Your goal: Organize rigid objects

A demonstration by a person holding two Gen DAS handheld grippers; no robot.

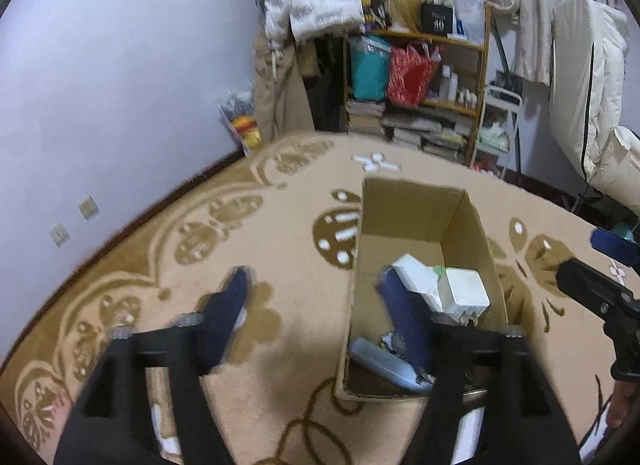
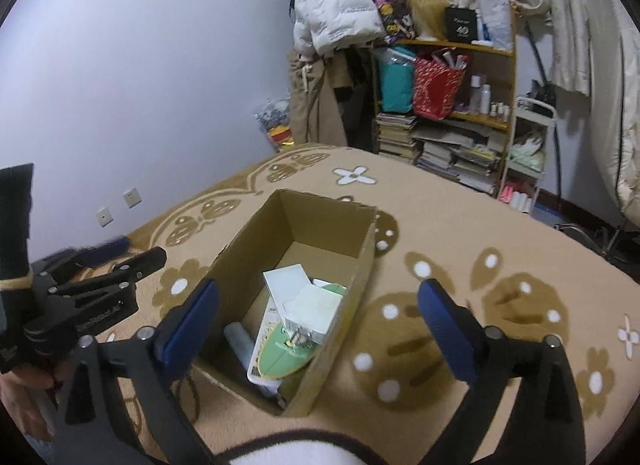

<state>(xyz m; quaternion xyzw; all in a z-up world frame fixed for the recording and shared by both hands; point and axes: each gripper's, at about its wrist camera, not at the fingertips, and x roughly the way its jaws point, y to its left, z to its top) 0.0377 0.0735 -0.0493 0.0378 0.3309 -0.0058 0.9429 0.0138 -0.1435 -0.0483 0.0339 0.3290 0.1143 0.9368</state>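
Tan carpet [image 2: 460, 233] with brown floral motifs and white dots covers the floor, running back to a pale lilac wall [image 2: 140, 65] and a wooden shelf [image 2: 496, 53] crowded with bags, bottles and stacked books. An open cardboard box [image 2: 360, 289] sits on the carpet in the middle of both views. Inside its near half lie a white carton [image 2: 288, 285], a green-and-white flat package [image 2: 280, 357] and a pale cylindrical bottle [image 2: 240, 345] (other small items beneath are too blurred to name).

Seen from its own camera, the left gripper [image 1: 316, 305] has its jaws spread wide and empty, one blue-padded finger [image 1: 232, 305] over the carpet to the left of the box, the other over the box's near interior. The right gripper [image 2: 320, 313] is likewise released and holds nothing, its left finger [image 2: 192, 321] just by the box's near-left wall, its right finger [image 2: 444, 325] over bare carpet to the right of the box.
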